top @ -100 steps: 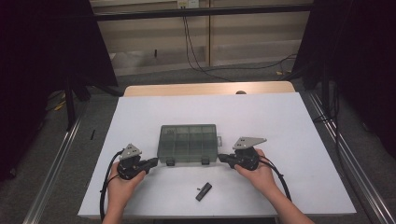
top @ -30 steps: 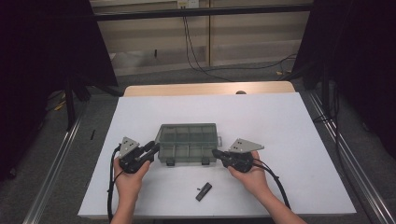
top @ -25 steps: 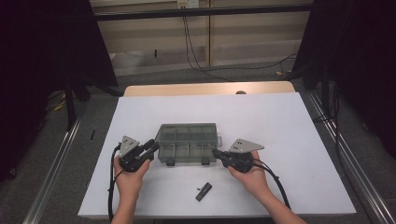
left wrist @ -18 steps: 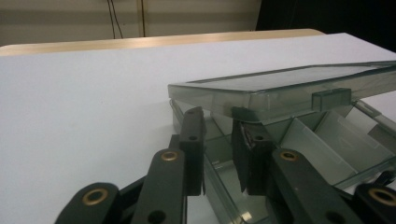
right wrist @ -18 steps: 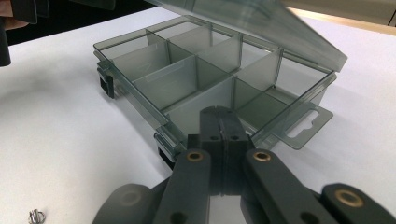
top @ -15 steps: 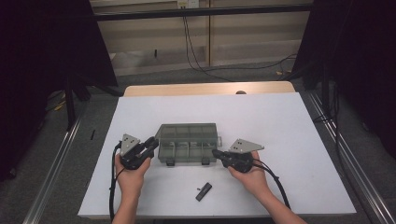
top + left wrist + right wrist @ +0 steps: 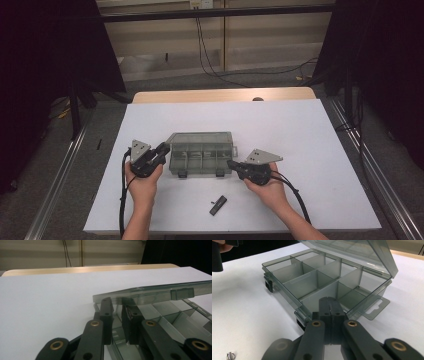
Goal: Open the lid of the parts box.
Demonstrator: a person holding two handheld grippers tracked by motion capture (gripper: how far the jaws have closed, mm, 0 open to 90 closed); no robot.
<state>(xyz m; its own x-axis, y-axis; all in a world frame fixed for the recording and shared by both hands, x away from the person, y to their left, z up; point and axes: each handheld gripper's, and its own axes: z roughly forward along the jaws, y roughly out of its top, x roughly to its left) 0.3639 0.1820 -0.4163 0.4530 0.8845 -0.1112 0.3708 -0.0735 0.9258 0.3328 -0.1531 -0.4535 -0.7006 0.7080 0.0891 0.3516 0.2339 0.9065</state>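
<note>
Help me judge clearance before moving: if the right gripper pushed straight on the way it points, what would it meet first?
Most likely the near wall of the compartment box, right ahead of the right gripper, whose jaws are shut. It may already touch the wall; depth is unclear.

The compartment box (image 7: pixel 329 285) is smoky, translucent, glossy plastic; the fingers (image 7: pixel 325 315) matt black plastic; the tabletop (image 7: pixel 300 130) matt white.

Black two-jaw tongs (image 7: pixel 162 150) with brass rivets, grey three-cornered top plates, trailing black cables.
</note>
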